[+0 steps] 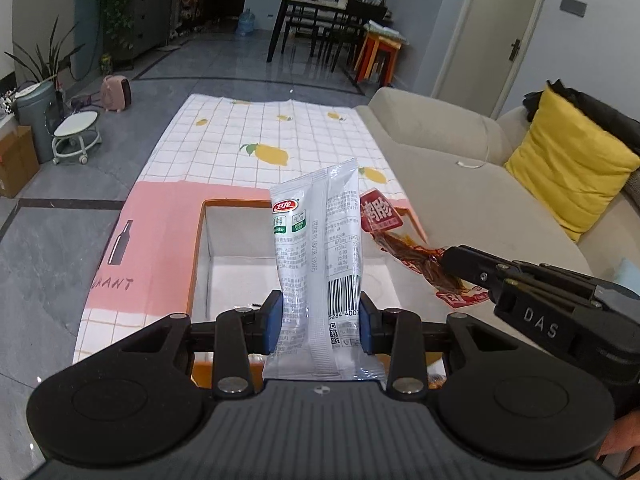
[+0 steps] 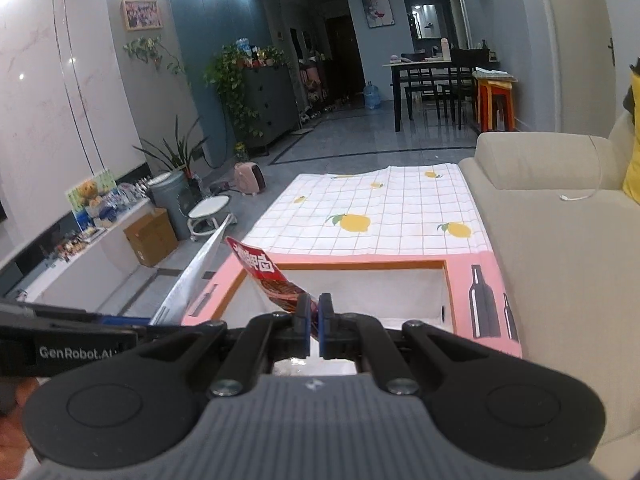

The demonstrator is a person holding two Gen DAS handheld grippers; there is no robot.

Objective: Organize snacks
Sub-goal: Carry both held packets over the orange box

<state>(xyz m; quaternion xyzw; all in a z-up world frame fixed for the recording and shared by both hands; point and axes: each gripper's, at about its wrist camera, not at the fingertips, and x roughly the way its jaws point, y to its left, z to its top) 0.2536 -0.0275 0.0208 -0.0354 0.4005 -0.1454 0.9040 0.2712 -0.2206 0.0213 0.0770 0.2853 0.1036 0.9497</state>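
Your left hand-held gripper [image 1: 320, 320] stands part open, blue pads pressed on both sides of a silver-white foil snack packet [image 1: 316, 256] held upright. Your right hand-held gripper [image 2: 314, 320] is fully closed on a red-printed clear sachet of brown snack [image 2: 276, 280]. Both hang above the open orange-rimmed white box [image 1: 200, 256] on the lemon-print checked cloth [image 1: 256, 136] covering the counter. Risks: the sachet, pinched by one end, may swing and catch the rim; release over the sachet's far side lands it on the beige sofa [image 1: 460, 184].
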